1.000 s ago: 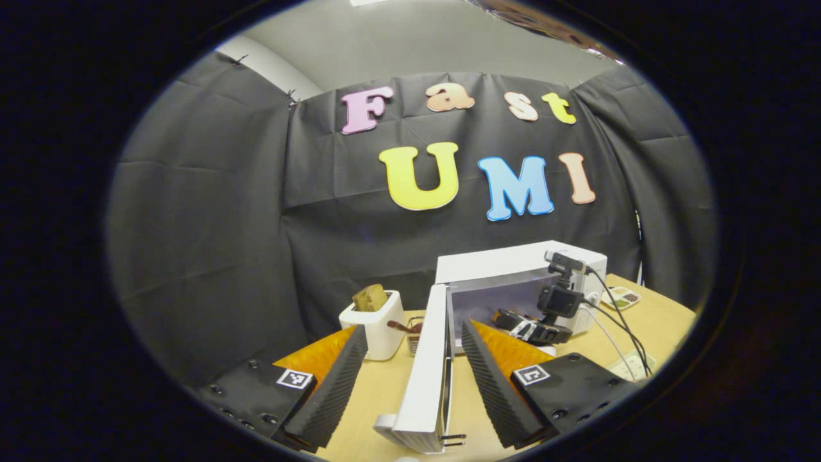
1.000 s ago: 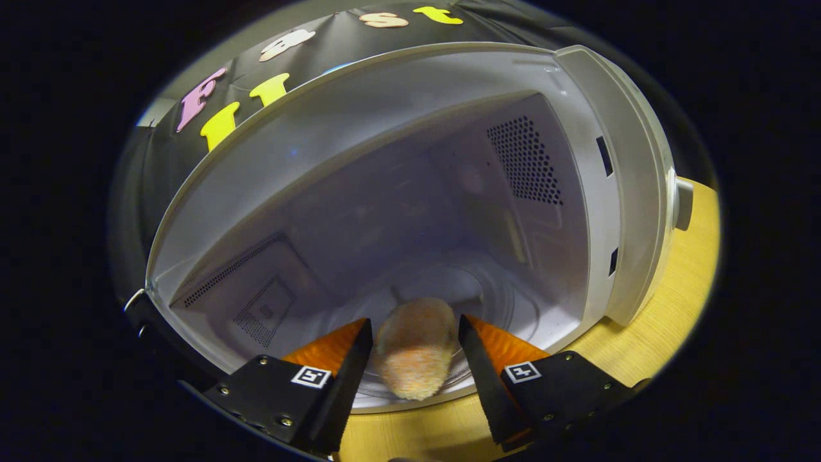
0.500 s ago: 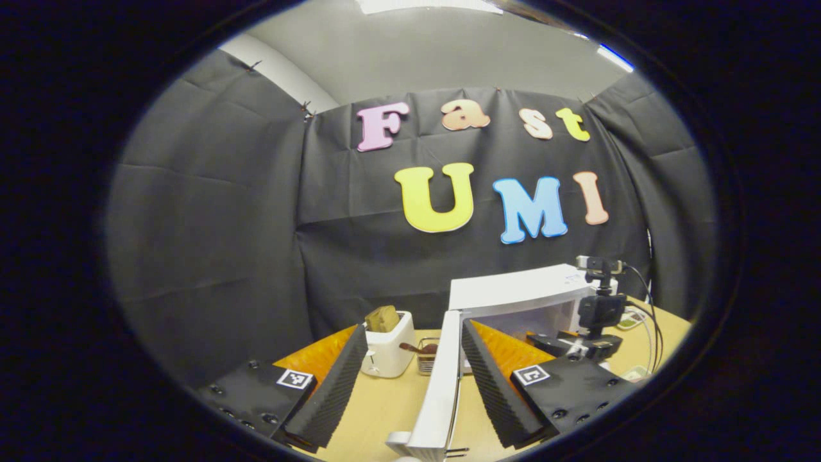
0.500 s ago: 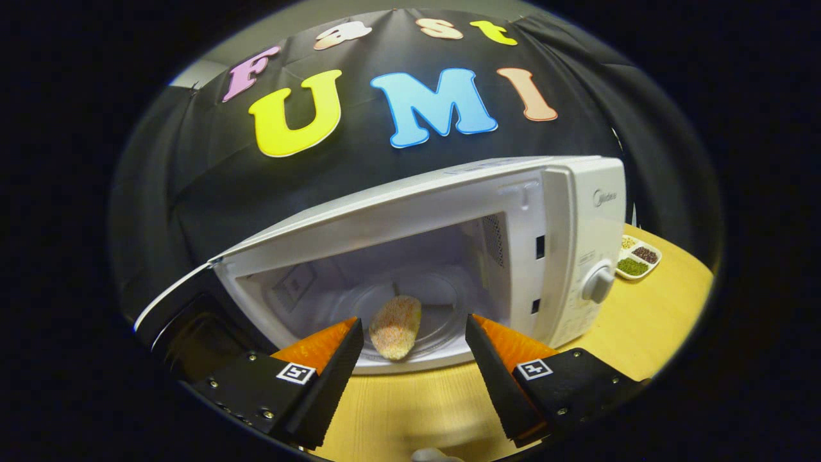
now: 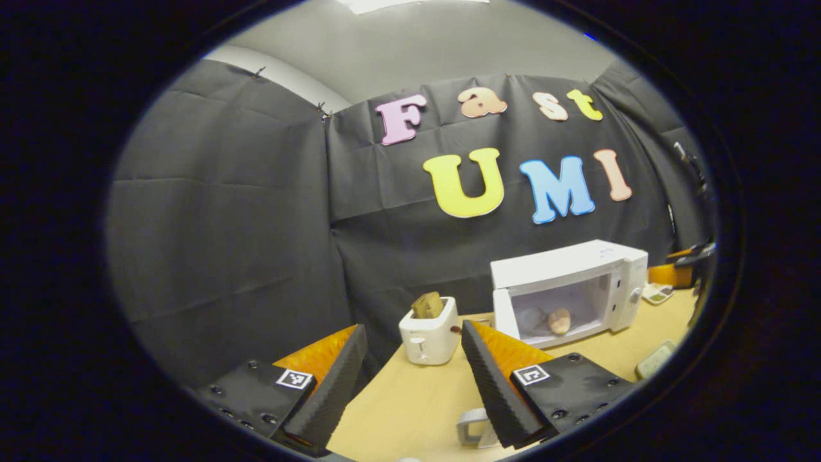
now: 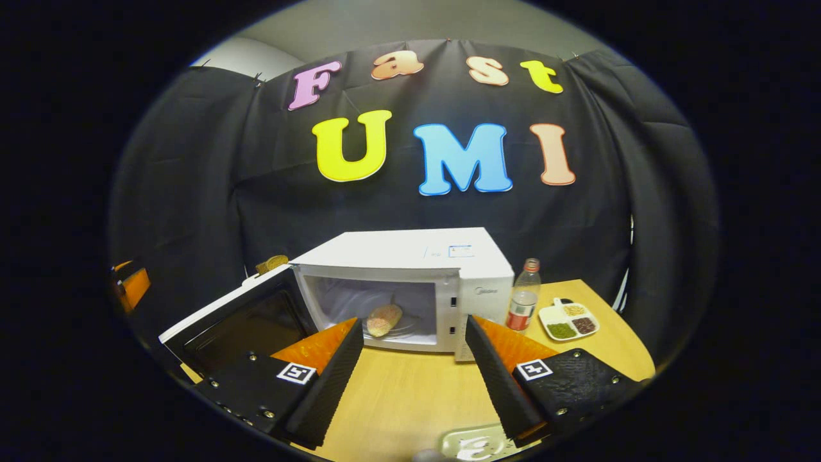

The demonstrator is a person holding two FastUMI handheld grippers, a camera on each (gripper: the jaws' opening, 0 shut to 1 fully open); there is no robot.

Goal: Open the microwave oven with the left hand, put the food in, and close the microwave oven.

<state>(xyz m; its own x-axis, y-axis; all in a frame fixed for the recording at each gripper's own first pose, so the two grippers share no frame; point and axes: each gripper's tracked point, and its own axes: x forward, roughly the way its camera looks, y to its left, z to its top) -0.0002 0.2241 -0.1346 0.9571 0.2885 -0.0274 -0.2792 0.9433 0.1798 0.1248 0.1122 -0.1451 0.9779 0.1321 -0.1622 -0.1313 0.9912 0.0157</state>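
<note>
The right gripper (image 6: pixel 414 375) stands with its fingers spread wide and nothing between them, hanging above the pale wooden table (image 6: pixel 410 398) and facing the boxy white microwave oven (image 6: pixel 410 282) well ahead of it. That empty spread fits a tool with its part done: the food, an oblong orange-and-tan breaded piece (image 6: pixel 383 319), lies on the glass turntable inside the cavity, straight ahead of the tips and far beyond them. Just under the right finger a pale embossed tray (image 6: pixel 471 444) peeps in at the table's near edge.

Ahead and to the left of this gripper the dark-windowed white microwave door (image 6: pixel 234 317) hangs wide open, so the closing step is not yet done. To the right of the oven stand a clear plastic bottle with a red label (image 6: pixel 524 301) and a white divided dish of coloured grains (image 6: pixel 569 319).

The left gripper (image 5: pixel 410 378) is likewise parted and empty, set well back from the oven, which sits ahead to its right with the food inside. A white toaster holding a brown slice (image 5: pixel 428 328) stands just beyond its tips. Being free, this gripper is probably the one to swing the door closed.
</note>
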